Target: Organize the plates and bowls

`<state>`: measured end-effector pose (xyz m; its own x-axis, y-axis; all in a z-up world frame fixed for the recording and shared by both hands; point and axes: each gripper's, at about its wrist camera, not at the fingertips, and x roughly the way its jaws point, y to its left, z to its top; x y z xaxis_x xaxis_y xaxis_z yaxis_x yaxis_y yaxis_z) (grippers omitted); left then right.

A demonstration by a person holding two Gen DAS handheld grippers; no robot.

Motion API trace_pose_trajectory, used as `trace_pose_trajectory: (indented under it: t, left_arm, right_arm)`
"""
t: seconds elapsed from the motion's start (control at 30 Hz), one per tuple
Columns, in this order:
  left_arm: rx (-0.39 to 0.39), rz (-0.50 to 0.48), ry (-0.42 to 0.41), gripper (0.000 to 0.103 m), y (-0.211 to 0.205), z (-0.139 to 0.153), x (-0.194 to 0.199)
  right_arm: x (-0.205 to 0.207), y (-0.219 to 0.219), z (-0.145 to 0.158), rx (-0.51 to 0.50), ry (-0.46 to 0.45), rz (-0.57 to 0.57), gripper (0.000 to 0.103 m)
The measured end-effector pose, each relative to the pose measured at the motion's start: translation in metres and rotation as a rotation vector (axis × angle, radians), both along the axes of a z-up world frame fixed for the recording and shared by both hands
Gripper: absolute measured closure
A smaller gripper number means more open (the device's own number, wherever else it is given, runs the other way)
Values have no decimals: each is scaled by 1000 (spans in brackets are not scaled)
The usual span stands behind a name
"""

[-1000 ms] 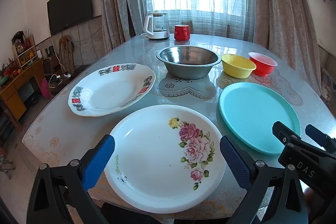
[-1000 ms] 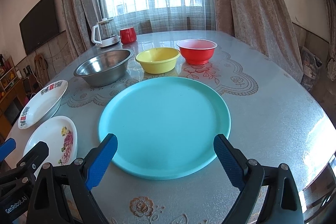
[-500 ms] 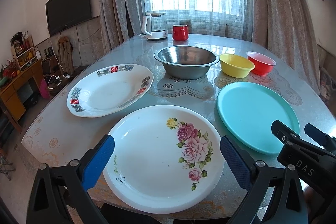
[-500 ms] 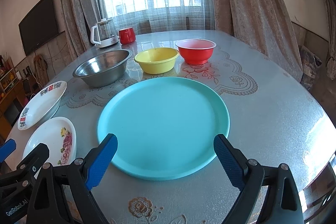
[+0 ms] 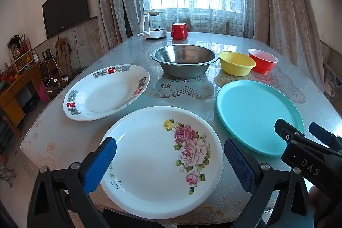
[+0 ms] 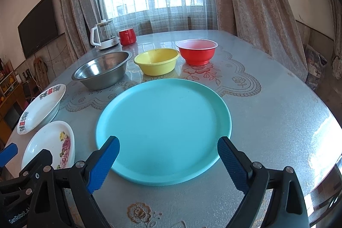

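Both tools gaping: left tool (image 5: 170, 154) over rose plate (image 5: 149, 164), right tool (image 6: 167, 154) over teal plate (image 6: 163, 127).

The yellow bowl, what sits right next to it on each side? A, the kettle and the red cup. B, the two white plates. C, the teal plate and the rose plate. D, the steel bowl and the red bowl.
D: in the right wrist view the yellow bowl stands in a row between the steel bowl and the red bowl.
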<state>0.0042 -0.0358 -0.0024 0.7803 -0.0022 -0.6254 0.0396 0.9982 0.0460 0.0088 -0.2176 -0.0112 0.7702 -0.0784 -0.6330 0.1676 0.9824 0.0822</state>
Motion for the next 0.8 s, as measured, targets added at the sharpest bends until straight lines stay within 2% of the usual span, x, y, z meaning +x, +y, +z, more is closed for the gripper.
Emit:
trace_pose_trajectory:
  t: [0.2,0.37,0.43,0.5,0.57,0.6,0.63,0.67,0.7,0.73,0.8]
  left_arm:
    - [-9,-19,10,2,-3,1,5]
    - [-24,-67,29,2,-8,5,14]
    - [-46,-104,46,5,-9,8,21]
    - [-54,-146,70,13,-10,12,30]
    - [-90,-192,107,38,-10,15,42]
    - [-116,-214,139,45,-9,15,48]
    - [-149,-235,174,56,-9,15,57]
    - [-178,-250,207,68,-10,14,64]
    - [-199,-260,240,73,-11,14,72]
    - [-215,-271,262,77,-13,13,78]
    - [-219,-291,280,79,-20,14,87]
  right_arm:
    - [0,-11,1,28,-9,-6,8]
    - [2,-29,3,68,-15,-20,8]
    - [3,-39,4,93,-18,-23,8]
    - [4,-52,5,119,-17,-39,11]
    - [7,-66,5,140,-12,-64,19]
    - [8,-72,4,144,-6,-79,24]
    - [9,-77,3,150,1,-89,28]
    - [11,-82,1,161,12,-93,38]
    - [13,-86,-2,171,27,-97,47]
    - [15,-90,-5,179,44,-100,51]
    - [20,-95,-12,194,78,-107,66]
